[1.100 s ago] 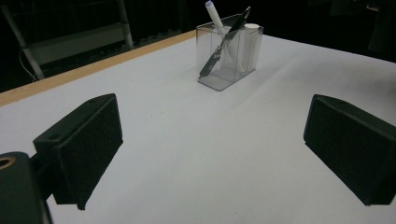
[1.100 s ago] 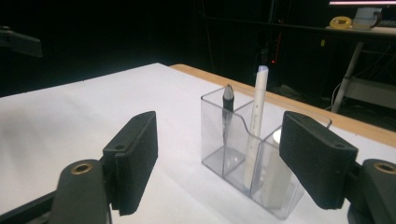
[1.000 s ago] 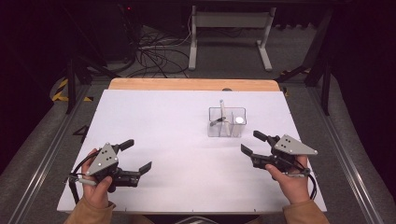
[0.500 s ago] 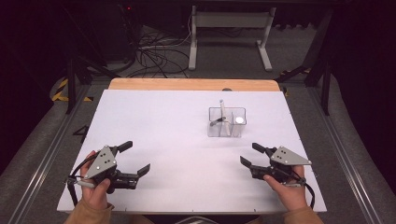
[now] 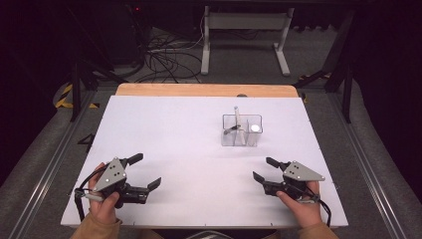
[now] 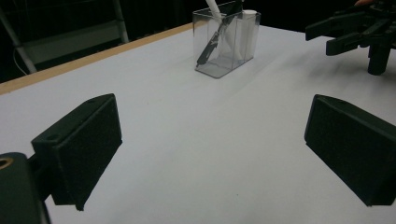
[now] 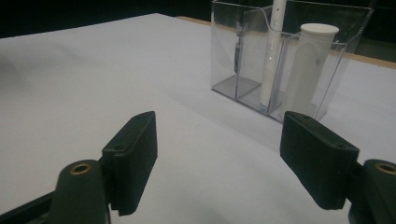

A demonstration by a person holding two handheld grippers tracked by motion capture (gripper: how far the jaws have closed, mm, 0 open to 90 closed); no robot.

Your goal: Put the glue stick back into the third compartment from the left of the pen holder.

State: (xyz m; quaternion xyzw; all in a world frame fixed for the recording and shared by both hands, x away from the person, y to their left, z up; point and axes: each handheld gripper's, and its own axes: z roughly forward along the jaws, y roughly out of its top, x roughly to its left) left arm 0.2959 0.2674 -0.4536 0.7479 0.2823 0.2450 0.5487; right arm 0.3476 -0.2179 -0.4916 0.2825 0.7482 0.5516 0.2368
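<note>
A clear plastic organizer (image 5: 242, 131) with compartments stands on the white table (image 5: 189, 129), right of centre. It holds a slanted white pen (image 7: 271, 56), a dark pen (image 6: 212, 42) and a white tube (image 7: 310, 70). My left gripper (image 5: 146, 170) rests low near the front left edge, open, with nothing between its jaws; in the left gripper view it (image 6: 215, 144) faces the organizer (image 6: 226, 44) from a distance. My right gripper (image 5: 263, 168) is held near the front right, open and empty. In its own view it (image 7: 224, 158) points at the organizer (image 7: 285, 60), close ahead.
A wooden strip (image 5: 204, 90) runs along the table's far edge. Beyond it are cables and a metal stand (image 5: 244, 30) on the dark floor. The right gripper (image 6: 359, 28) shows at the top right of the left gripper view.
The right hand has sunk toward the table and drawn slightly toward the front edge. The left hand has hardly moved. Both grippers' jaws stay apart.
</note>
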